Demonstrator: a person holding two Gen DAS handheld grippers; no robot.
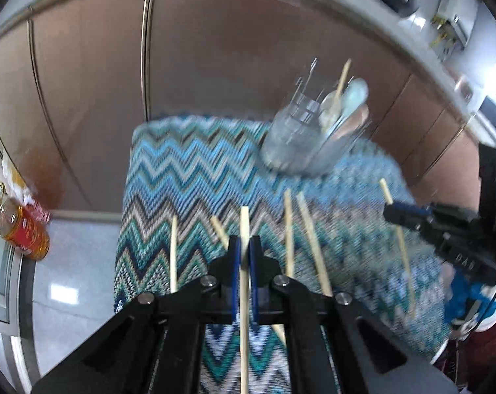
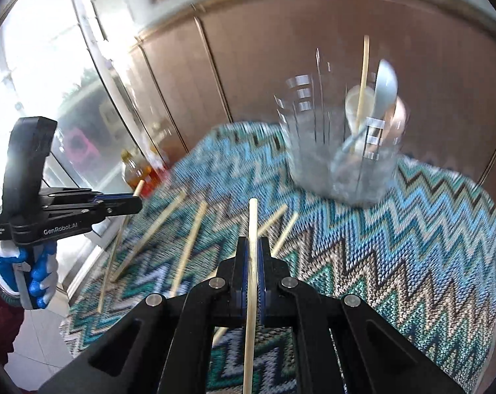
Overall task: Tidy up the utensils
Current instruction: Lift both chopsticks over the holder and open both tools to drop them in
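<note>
Now each gripper pinches one chopstick: the left gripper [image 1: 244,249] holds its chopstick [image 1: 244,226] lengthwise along its fingers, tip forward; likewise the right gripper [image 2: 253,252] and its chopstick [image 2: 252,220].

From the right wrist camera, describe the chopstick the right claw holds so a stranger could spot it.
Start at the zigzag cloth with the clear holder. In front, the right claw pinches one chopstick. Unlike the loose ones lying flat, it points straight up toward the holder.
</note>
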